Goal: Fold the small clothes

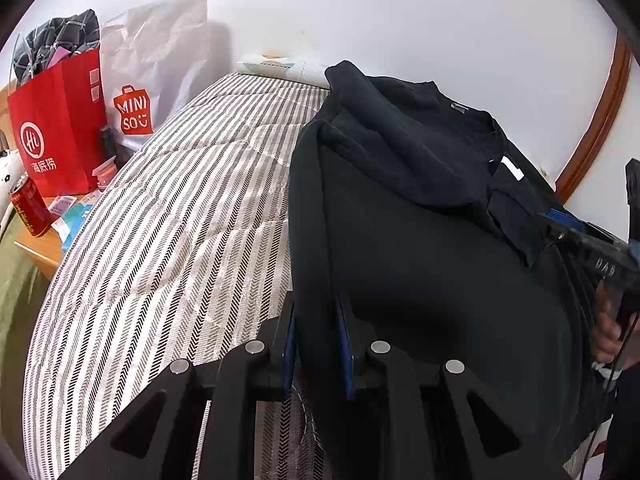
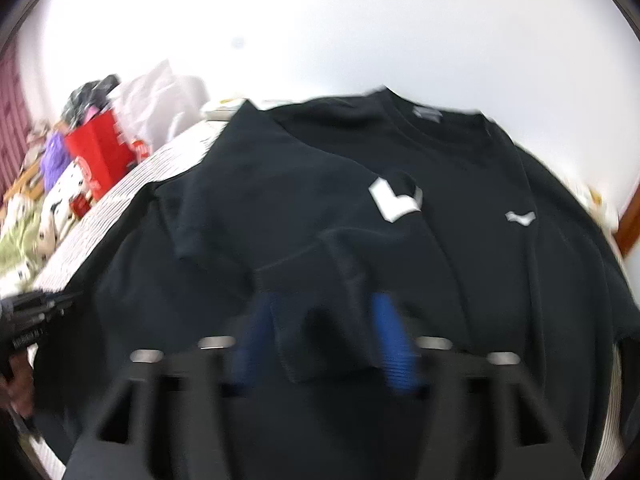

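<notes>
Blue-padded fingers right up close: the left gripper [image 1: 316, 340] has its jaws drawn narrow, and a fold of the black shirt [image 1: 420, 240] at its left side edge runs straight up between the pads, pinched there. On the other side the picture is smeared with blur, but the right gripper [image 2: 326, 336] shows its jaws set wider, with a bunched lump of the shirt [image 2: 320, 184], seemingly a sleeve end, sitting between the blue pads and apparently gripped. Beyond both pairs of fingers the garment spreads flat across the striped mattress [image 1: 180, 200], one sleeve folded inward over the chest, a white mark [image 2: 394, 200] turned up on the folded cloth and a small white logo [image 2: 520, 216] on the right breast. Further on, the collar lies toward the far white wall [image 1: 400, 12]. Off to the left, well apart from the shirt, a red paper bag [image 1: 56, 128] stuffed with checked cloth stands beside a white Miniso bag [image 1: 148, 76], and a red can [image 1: 30, 208] stands just in front of them on a wooden side table [image 1: 40, 252].
</notes>
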`<state>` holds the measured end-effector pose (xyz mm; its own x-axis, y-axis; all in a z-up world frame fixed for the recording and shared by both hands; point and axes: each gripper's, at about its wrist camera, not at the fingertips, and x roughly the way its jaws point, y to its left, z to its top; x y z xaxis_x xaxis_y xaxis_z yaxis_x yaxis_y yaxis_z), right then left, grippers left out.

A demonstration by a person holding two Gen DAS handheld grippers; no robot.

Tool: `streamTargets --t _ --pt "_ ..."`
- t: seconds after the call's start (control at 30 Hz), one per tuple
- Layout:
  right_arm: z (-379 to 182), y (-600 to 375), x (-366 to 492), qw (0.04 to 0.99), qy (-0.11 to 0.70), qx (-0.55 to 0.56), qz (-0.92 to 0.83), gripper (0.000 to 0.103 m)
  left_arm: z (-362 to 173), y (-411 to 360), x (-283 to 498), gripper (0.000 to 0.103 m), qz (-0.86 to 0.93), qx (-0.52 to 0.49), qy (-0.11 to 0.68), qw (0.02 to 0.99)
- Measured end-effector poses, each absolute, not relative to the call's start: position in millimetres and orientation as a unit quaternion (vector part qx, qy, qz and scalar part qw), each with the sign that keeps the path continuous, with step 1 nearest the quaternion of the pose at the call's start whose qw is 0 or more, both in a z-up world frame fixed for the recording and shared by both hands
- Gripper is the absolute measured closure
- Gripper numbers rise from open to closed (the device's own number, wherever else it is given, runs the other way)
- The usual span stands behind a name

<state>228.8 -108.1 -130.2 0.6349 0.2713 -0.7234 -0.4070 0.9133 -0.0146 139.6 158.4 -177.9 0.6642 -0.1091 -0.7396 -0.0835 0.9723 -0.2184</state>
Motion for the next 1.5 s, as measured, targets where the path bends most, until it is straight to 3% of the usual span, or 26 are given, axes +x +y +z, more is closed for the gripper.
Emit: streamTargets --t 0.13,0.23,0.27,0.3,0.33,0.47,0.8,0.87,0.93,1.0,1.03,1.07,1.1,1.37,1.5 --pt "-150 -89 236 0.89 0.4 -0.123 0.178 0.038 -178 158 140 0.086 -0.007 -0.119 0.409 0.904" --pt "-164 -86 246 0.886 0.413 -0.147 0.152 0.05 -178 158 140 0.086 -0.007 -0.12 0.409 0.904" --pt "-164 -87 247 0.887 0.41 -0.147 0.153 0.058 -178 158 140 0.086 -0.007 -0.12 0.409 0.904" --pt "-163 -89 247 0.888 0.408 -0.146 0.156 0.079 -178 158 140 0.086 -0.007 -0.12 0.409 0.904" --pt "-160 -92 247 0.884 0.412 -0.137 0.174 0.085 -178 157 140 0.086 -0.007 -0.12 0.409 0.904" --pt "-153 -110 251 0.883 0.418 -0.105 0.186 0.09 -178 157 140 0.086 -0.007 -0.12 0.409 0.904" --pt "-108 -246 269 0.926 0.375 0.034 0.029 0.09 -178 157 140 0.085 -0.007 -0.119 0.409 0.905" --pt "-113 -275 267 0.922 0.386 0.036 -0.026 0.088 -178 156 140 0.079 -0.015 -0.119 0.409 0.905" --pt "-118 -298 259 0.914 0.401 0.045 -0.048 0.083 -177 152 138 0.069 -0.023 -0.111 0.41 0.905" --pt "-122 -317 240 0.908 0.412 0.056 -0.057 0.065 -176 143 133 0.052 -0.027 -0.094 0.414 0.905" --pt "-124 -325 227 0.905 0.418 0.053 -0.062 0.058 -175 138 129 0.051 -0.024 -0.082 0.418 0.904" --pt "-126 -329 215 0.903 0.422 0.047 -0.064 0.047 -175 134 125 0.051 -0.023 -0.072 0.42 0.904" --pt "-129 -332 202 0.903 0.423 0.041 -0.066 0.043 -175 131 120 0.051 -0.024 -0.065 0.423 0.904" --pt "-167 -356 97 0.879 0.473 0.024 -0.06 0.042 -171 133 71 0.051 -0.034 -0.078 0.435 0.896" --pt "-178 -362 52 0.881 0.467 0.053 -0.042 0.042 -173 130 52 0.068 -0.042 -0.076 0.439 0.894"
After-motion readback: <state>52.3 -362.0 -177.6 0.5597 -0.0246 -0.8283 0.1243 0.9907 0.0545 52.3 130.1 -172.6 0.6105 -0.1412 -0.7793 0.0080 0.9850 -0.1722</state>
